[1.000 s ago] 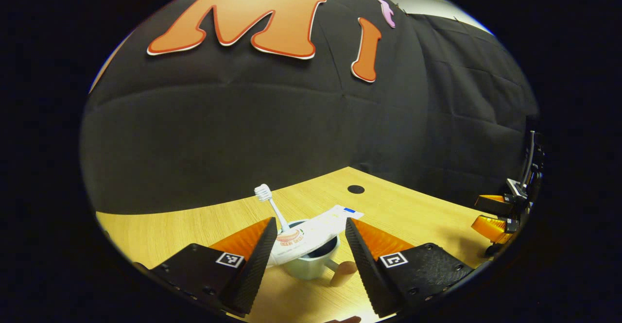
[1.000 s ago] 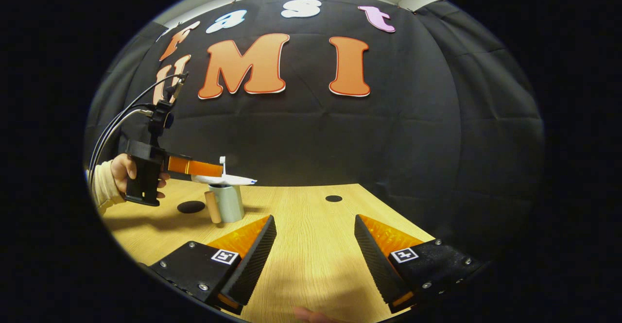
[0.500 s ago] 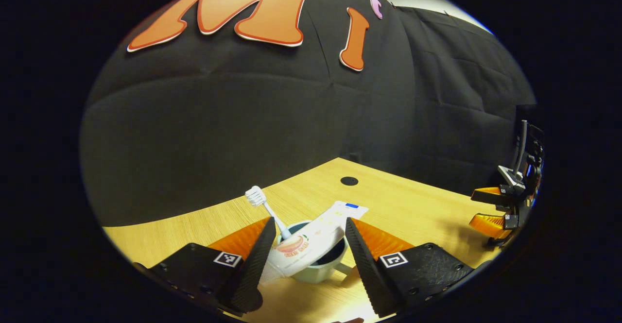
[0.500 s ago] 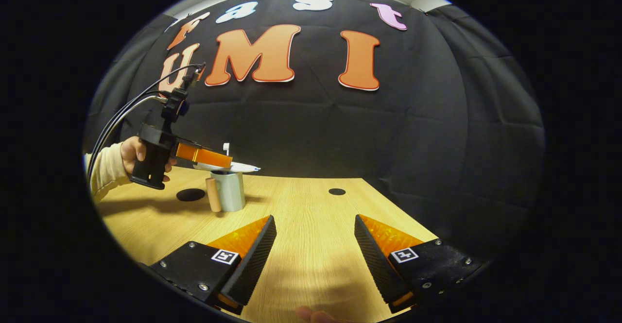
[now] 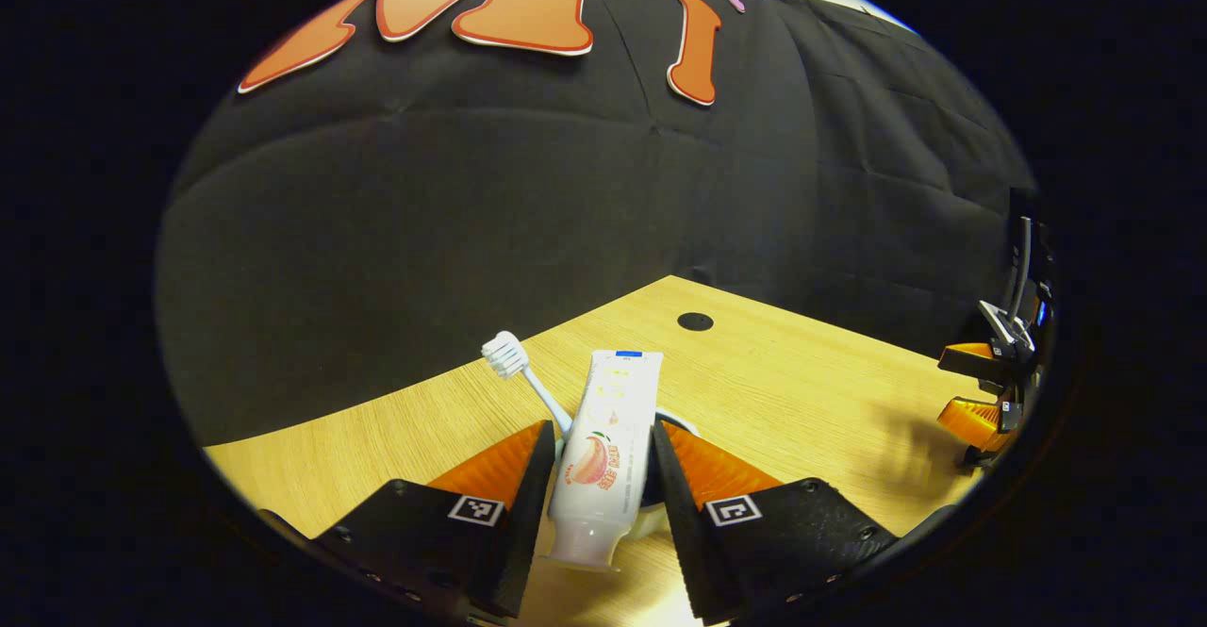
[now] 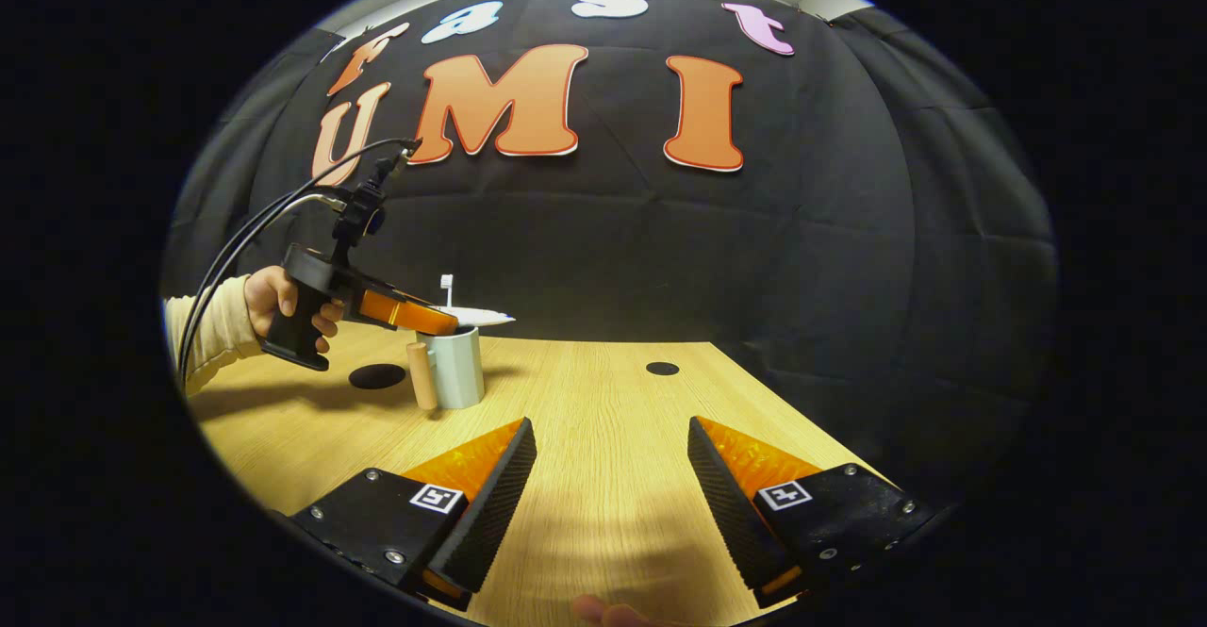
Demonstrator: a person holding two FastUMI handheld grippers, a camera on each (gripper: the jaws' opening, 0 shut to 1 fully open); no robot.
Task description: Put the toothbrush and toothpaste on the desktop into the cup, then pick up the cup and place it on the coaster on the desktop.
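Pale wood-grain desktop (image 6: 603,476), backed all round by black cloth wall (image 6: 849,259). Left gripper view: left gripper (image 5: 600,476) clamped on toothpaste tube (image 5: 603,443), cap end nearest the camera, flat crimped end pointing away toward the wall, long axis running along the fingers. Toothbrush (image 5: 523,377) left of the tube, bristle head up and leaning left. Cup rim barely showing behind the tube. Small dark hole (image 5: 695,321) in the desktop beyond the tube; right gripper (image 5: 981,391) far to its right.

Right gripper view, left to right: sleeved hand (image 6: 283,299) holding the left gripper above pale cup (image 6: 455,374) with its wooden handle; dark round coaster (image 6: 376,377) left of the cup; tube lying near level over the rim. Right gripper's jaws apart over bare wood.
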